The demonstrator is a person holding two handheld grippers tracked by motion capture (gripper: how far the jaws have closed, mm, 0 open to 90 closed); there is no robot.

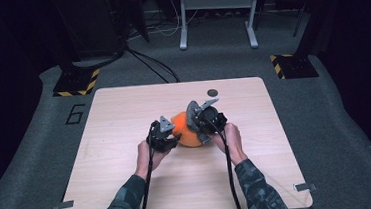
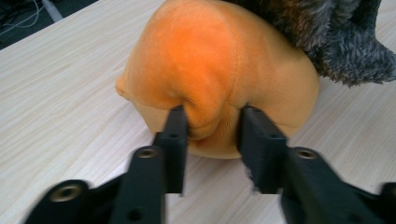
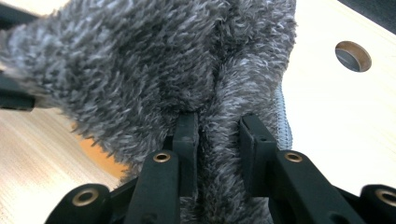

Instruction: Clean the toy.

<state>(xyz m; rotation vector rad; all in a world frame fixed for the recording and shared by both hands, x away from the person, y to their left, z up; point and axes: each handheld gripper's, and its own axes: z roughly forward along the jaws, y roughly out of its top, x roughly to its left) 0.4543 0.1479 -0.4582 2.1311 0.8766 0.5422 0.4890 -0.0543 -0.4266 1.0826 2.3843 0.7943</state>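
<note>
An orange plush toy (image 1: 185,137) lies in the middle of the wooden table (image 1: 124,114), partly wrapped in a grey fuzzy cover (image 3: 140,70). In the left gripper view the orange plush (image 2: 210,60) bulges between the two black jaws, and my left gripper (image 2: 212,126) pinches a fold of it low down. The grey cover (image 2: 336,37) hangs over the toy's far upper side. My right gripper (image 3: 218,135) is shut on a ridge of the grey fuzzy cover. In the high view the left gripper (image 1: 173,138) and the right gripper (image 1: 198,128) flank the toy closely.
A small round hole (image 1: 212,92) is set in the table behind the toy, and it appears again as the round hole (image 3: 353,56) in the right gripper view. Grey carpet surrounds the table. A white frame (image 1: 216,12) and cables stand beyond it.
</note>
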